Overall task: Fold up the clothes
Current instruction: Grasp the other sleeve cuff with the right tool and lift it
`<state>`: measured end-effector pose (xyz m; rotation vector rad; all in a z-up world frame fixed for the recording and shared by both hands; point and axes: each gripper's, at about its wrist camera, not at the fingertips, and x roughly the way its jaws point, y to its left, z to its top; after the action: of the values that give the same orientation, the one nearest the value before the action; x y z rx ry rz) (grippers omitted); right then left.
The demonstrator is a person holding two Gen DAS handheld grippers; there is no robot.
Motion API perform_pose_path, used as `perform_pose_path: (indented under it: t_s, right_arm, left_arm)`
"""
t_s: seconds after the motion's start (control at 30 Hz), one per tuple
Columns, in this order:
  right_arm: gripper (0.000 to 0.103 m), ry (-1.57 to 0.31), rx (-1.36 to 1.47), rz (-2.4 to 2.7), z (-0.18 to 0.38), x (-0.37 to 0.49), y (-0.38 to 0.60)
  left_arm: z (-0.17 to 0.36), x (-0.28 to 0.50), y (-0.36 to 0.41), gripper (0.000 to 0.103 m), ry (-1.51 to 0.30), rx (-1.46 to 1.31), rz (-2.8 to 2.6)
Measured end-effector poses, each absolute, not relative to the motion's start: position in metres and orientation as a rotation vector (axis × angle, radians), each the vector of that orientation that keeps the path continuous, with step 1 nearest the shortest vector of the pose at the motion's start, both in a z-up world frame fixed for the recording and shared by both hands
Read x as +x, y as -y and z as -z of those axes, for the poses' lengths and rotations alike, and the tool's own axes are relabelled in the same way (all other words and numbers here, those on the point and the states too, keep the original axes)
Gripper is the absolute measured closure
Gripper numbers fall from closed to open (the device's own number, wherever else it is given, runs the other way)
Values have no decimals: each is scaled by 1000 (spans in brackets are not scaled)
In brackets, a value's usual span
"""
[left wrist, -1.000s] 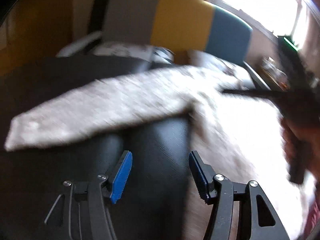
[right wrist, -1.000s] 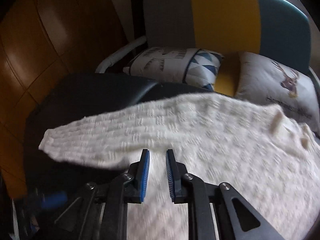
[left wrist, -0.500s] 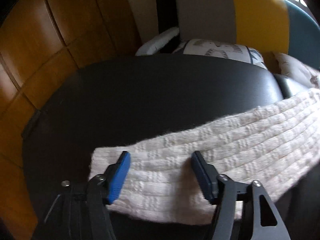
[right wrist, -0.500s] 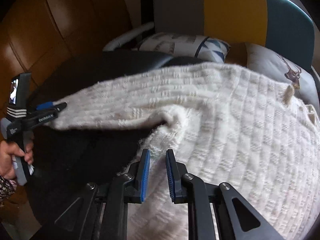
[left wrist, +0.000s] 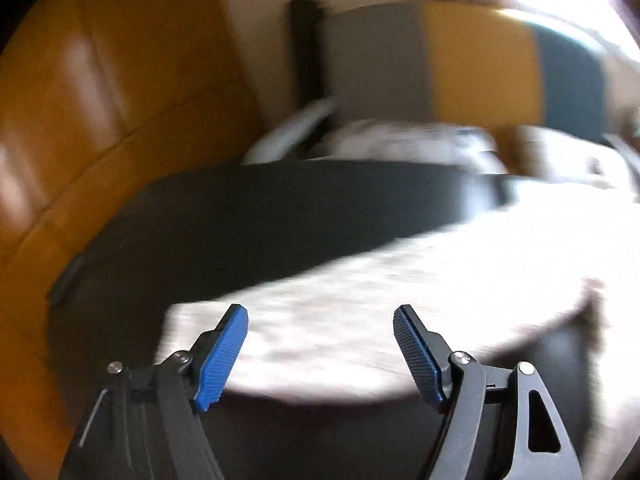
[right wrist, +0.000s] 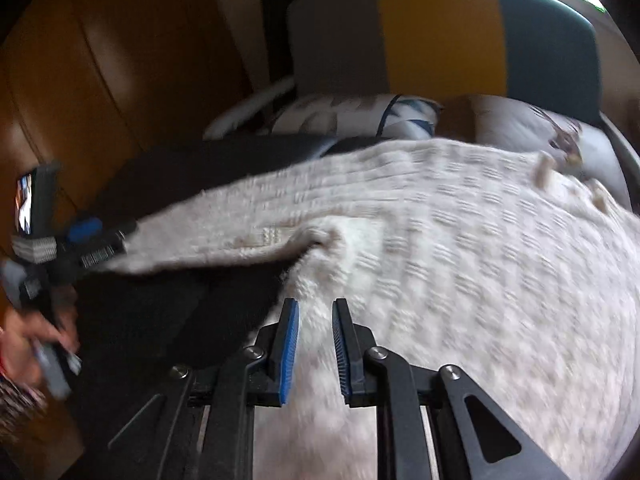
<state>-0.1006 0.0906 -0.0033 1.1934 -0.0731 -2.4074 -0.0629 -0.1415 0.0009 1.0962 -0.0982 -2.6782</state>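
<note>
cream knit sweater lies flat on the black table, body to the right, one sleeve stretched out to the left, not yet folded in. left gripper has jaws wide and has just been opening; sleeve end lies under/between them, no pad pressing on it. right gripper narrow, nothing pinched, hovering at sweater's lower edge. judged early: garment spread, no fold visible; sleeves + body folds all left.

Motion blur; window glare upper right
</note>
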Motion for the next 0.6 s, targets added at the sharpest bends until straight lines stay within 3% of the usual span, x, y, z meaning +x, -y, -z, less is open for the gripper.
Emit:
perform_pose_path:
  t_s: [0.13, 0.3, 0.43, 0.6]
  right_arm:
    - [87, 20, 1284, 2486, -7, -66, -140]
    - [87, -11, 1418, 2565, -5, -21, -200]
    - [87, -50, 1489, 2671, 6, 3, -248]
    - [85, 60, 1552, 2730, 25, 21, -296]
  left_arm:
    - [-1, -38, 56, 27, 190, 1190, 2890]
    - [21, -17, -24, 27, 472, 1267, 2947]
    - [35, -8, -45, 26, 677, 1187, 2890]
    - [37, -2, -40, 25, 707, 1160, 2876]
